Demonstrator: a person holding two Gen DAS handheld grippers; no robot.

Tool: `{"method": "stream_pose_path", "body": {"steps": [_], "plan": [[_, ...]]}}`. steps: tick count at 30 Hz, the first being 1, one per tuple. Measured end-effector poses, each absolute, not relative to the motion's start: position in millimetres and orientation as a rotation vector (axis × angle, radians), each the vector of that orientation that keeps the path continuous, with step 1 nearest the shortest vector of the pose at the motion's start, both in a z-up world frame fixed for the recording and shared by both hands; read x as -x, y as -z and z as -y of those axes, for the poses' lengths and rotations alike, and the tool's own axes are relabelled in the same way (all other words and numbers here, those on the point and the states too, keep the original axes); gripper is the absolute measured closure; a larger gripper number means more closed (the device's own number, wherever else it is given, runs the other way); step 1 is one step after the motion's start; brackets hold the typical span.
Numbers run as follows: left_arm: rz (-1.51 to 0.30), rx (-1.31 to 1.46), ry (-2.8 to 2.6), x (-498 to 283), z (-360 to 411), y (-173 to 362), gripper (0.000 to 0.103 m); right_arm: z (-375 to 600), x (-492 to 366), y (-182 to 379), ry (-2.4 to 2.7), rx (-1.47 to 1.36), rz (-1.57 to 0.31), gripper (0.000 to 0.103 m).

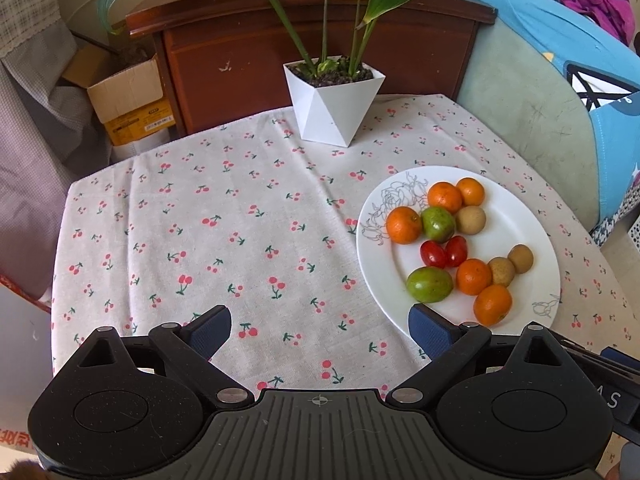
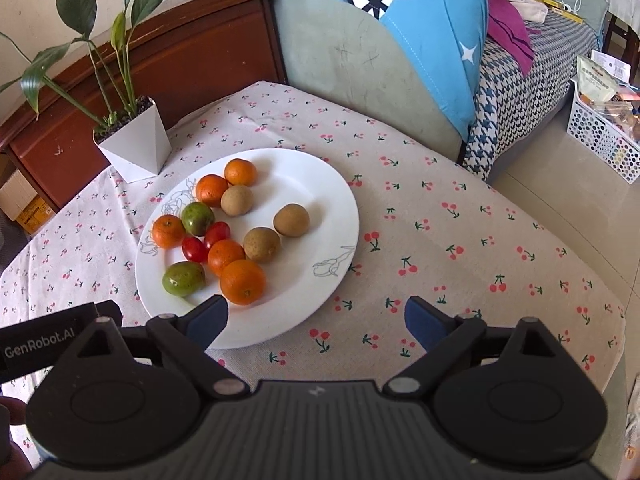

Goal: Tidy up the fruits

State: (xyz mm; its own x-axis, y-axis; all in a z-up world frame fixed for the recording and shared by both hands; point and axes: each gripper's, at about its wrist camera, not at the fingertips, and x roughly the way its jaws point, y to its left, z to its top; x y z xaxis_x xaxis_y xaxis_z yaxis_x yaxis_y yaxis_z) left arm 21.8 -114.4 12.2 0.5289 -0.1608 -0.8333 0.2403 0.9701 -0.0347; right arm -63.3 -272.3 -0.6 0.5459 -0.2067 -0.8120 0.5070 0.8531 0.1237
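A white plate (image 1: 524, 220) (image 2: 320, 200) sits on the cherry-print tablecloth (image 1: 224, 216) (image 2: 460, 240). It holds several small oranges (image 1: 404, 225) (image 2: 242, 282), two green fruits (image 1: 429, 284) (image 2: 183, 278), two red cherry tomatoes (image 1: 433, 254) (image 2: 195, 249) and three brown round fruits (image 1: 521, 258) (image 2: 291, 220). My left gripper (image 1: 320, 330) is open and empty, hovering left of the plate's near edge. My right gripper (image 2: 316, 320) is open and empty over the plate's near right rim.
A white angular pot with a green plant (image 1: 334, 100) (image 2: 136, 146) stands at the table's far edge. A wooden headboard (image 1: 320, 36) and a bed with blue bedding (image 2: 420, 40) lie behind. A cardboard box (image 1: 128, 96) sits far left. A white basket (image 2: 604, 136) stands on the floor at the right.
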Motion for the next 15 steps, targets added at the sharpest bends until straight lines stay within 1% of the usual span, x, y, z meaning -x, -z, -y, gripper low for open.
{"method": "stream_pose_path", "body": {"steps": [15], "plan": [[-0.974,-0.116,0.234,-22.6,116.7,-6.7,0.006,269.0,61.7,2.2,0.457,-0.334,-0.9,0.008]]}}
